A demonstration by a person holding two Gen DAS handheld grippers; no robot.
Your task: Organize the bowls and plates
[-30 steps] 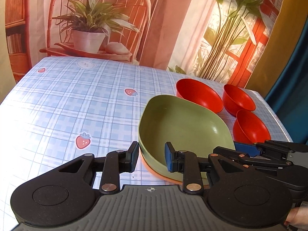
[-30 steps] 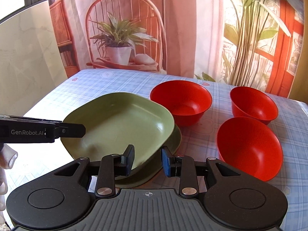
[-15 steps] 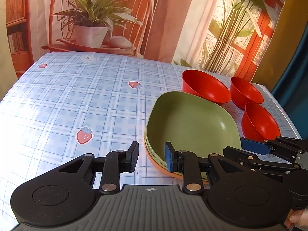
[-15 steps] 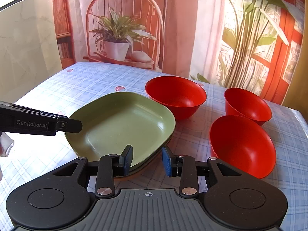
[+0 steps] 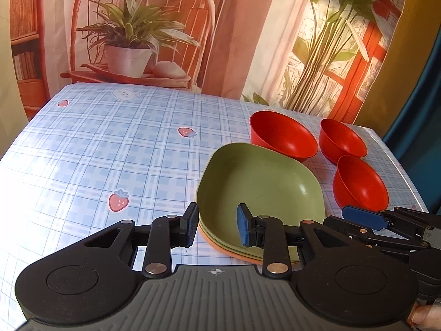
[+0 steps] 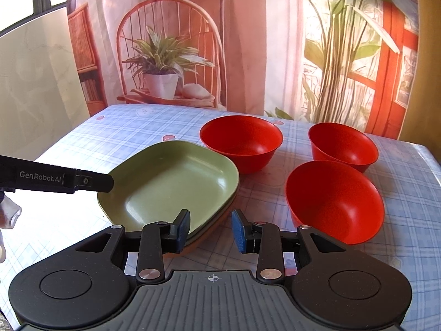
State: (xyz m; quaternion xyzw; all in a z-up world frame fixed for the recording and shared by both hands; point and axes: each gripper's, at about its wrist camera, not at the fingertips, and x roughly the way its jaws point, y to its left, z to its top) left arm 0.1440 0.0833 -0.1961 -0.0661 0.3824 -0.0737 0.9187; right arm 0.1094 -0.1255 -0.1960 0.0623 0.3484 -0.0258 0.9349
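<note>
A green plate (image 5: 261,187) (image 6: 171,182) tops a stack with a second green plate and an orange plate (image 5: 220,249) (image 6: 198,244) underneath. My left gripper (image 5: 217,226) is shut on the top plate's left corner rim, one pad outside and one inside. One of its fingers (image 6: 91,181) shows from the side in the right wrist view. My right gripper (image 6: 210,230) stands narrowly open at the stack's near corner, with tablecloth showing beside its right pad. Three red bowls (image 6: 239,140) (image 6: 341,143) (image 6: 333,198) stand apart to the right of the stack.
A blue checked tablecloth with strawberry prints (image 5: 110,151) covers the table. Its right edge (image 5: 397,162) runs close behind the bowls. A printed backdrop hangs behind the table and a white panel (image 6: 33,82) stands at the left. A person's fingertip (image 5: 421,314) shows at the bottom right.
The top green plate, tilted and offset over the stack a second ago, has come down and sits squarely on it. The right gripper has shifted slightly; both keep the same narrow gap.
</note>
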